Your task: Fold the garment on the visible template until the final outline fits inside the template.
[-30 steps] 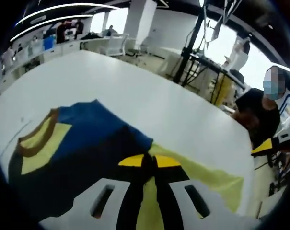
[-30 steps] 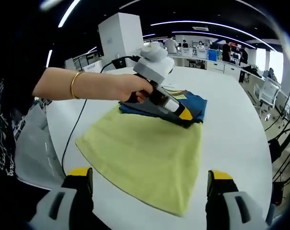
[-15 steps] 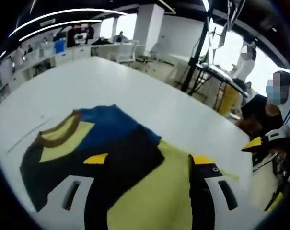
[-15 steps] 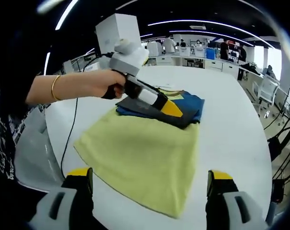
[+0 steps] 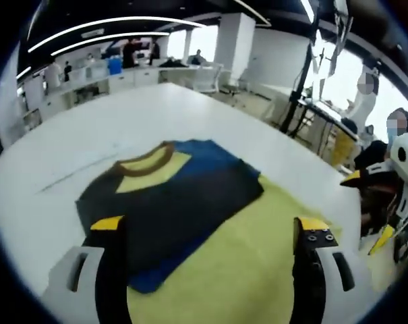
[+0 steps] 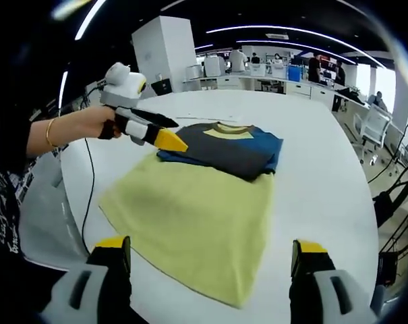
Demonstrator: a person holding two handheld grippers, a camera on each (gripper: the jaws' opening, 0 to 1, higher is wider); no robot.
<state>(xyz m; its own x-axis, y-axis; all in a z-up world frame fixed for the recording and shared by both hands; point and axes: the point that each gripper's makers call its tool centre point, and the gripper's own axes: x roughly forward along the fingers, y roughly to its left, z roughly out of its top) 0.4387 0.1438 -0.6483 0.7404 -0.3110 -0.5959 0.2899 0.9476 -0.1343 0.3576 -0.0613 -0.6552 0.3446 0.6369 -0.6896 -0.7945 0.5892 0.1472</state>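
garment (image 6: 220, 148): dark grey/blue shirt with a yellow neck panel and brown collar, folded into a compact block, lying on the far end of the template (image 6: 190, 223) and overhanging its far edge a little.
template: yellow-green cloth sheet, flat on the white table (image 6: 325, 169); most of its near area is bare.
left gripper (image 6: 164, 138): held in a hand (image 6: 99, 123) above the table, just off the garment's left edge, not touching it; jaws wide apart in its own view, nothing between them.
right gripper (image 6: 207, 260): jaws wide apart and holding nothing, hovering over the template's near edge, well apart from the garment.
handling: light, soft knit, no stiffness (layers will slide and unfold if dragged). Judgement: pinch a folded edge or corner through all layers, lift low, then lay it down; don't push.
fit check: judgement only, but the far edge looks past the template, so the block likely needs shifting toward the bare near area or one more fold.
left gripper view: close look at collar (image 5: 146, 162) and fold edges; other people and desks at the room's side.
right gripper view: whole template outline, garment's place on it, the cable (image 6: 89, 196) trailing from the left gripper.
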